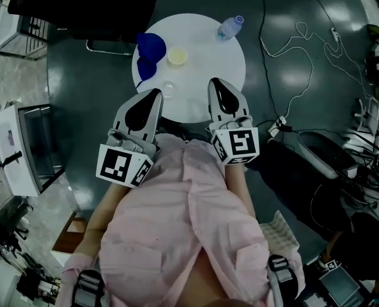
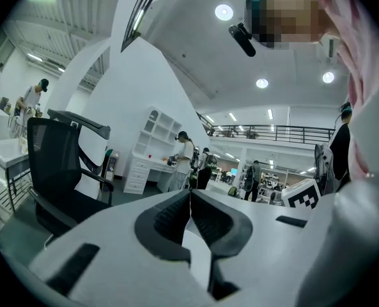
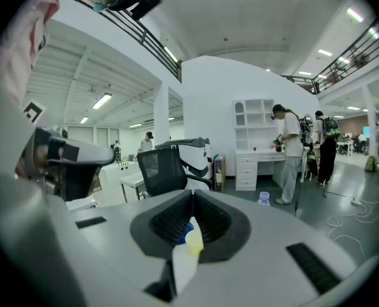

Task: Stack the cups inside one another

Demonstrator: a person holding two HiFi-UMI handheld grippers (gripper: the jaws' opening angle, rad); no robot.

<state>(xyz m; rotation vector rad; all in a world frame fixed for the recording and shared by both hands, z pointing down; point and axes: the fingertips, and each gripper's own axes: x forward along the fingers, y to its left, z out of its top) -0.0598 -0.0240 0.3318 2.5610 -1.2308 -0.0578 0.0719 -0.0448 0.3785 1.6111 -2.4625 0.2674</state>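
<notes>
A round white table (image 1: 205, 107) carries two blue cups (image 1: 147, 56) side by side, a yellow cup (image 1: 177, 56) to their right and a small clear cup (image 1: 169, 89) nearer me. My left gripper (image 1: 155, 94) hovers shut over the table's near left edge, close to the clear cup, with nothing in it. My right gripper (image 1: 215, 84) is shut and empty above the near right part. In the left gripper view the left gripper (image 2: 190, 197) points level into the room. Below the right gripper (image 3: 191, 197) the yellow cup (image 3: 193, 242) and a bit of a blue cup (image 3: 185, 231) show.
A clear water bottle (image 1: 229, 27) with a blue cap stands at the table's far right. A black office chair (image 1: 93, 5) sits behind the table. White cables (image 1: 304, 62) trail over the floor at right, and a white cabinet (image 1: 20, 149) stands at left.
</notes>
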